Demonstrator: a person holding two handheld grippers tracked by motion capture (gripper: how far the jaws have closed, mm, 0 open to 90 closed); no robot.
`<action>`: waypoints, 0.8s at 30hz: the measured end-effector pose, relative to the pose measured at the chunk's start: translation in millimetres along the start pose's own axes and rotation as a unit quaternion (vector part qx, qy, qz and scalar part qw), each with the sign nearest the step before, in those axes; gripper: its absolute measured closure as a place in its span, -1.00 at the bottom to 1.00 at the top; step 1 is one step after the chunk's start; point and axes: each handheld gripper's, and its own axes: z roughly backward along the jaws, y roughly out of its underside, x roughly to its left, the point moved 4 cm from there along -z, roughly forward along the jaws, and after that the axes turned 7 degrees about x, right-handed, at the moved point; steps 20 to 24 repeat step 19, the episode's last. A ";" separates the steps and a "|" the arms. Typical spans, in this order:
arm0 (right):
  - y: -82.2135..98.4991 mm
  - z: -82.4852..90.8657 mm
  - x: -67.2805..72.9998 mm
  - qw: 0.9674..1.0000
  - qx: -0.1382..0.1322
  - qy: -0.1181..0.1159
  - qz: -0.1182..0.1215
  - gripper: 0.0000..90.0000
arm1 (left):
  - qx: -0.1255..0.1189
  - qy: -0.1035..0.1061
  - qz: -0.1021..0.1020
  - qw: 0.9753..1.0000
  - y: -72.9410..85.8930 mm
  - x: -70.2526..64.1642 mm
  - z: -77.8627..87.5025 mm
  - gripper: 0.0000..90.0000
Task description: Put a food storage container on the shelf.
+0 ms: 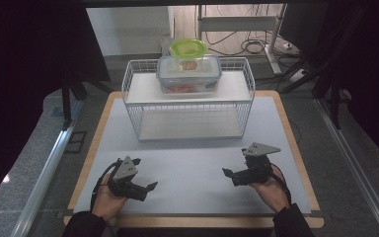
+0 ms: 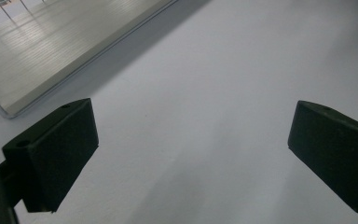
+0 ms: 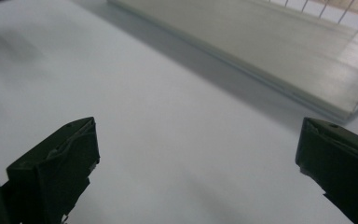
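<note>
Both grippers rested low on the mat (image 1: 192, 163) near the person's edge, well apart from each other and from the rack (image 1: 187, 106). The left gripper (image 1: 145, 174) had its jaws spread wide with nothing between them; the left gripper view showed only bare mat in the gap and a corner of the rack's lower shelf (image 2: 51, 51). The right gripper (image 1: 234, 165) was likewise wide apart and empty, the same shelf (image 3: 270, 51) crossing ahead of it.

The box (image 1: 189, 74) sat on the rack's top shelf, roughly centred, with a green tub (image 1: 188, 48) at its back, apparently on its lid. The box looked like clear, rigid plastic with a clip-on lid and some food inside, so probably stiff, smooth and moderately heavy rather than fragile. Its walls would likely be slippery to narrow pads. The surest hold would be one gripper on each short end, under the lid's rim, kept level so the tub would not slide off.
</note>
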 end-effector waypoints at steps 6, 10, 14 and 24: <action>20.6 -8.4 1.1 0.999 0.029 0.020 0.011 -1.00 | 0.004 0.000 -0.001 1.000 0.5 0.0 -0.7 -0.97; 32.6 -14.6 2.9 0.999 0.049 0.019 0.008 -1.00 | 0.007 -0.001 0.001 1.000 1.2 0.6 -1.5 -0.97; 36.7 -19.6 5.5 0.997 0.071 0.022 0.017 -1.00 | 0.012 -0.002 -0.001 1.000 1.7 0.5 -2.4 -0.97; 37.9 -20.7 4.6 0.997 0.076 0.022 0.015 -1.00 | 0.012 -0.003 -0.001 1.000 1.2 1.0 -2.7 -0.97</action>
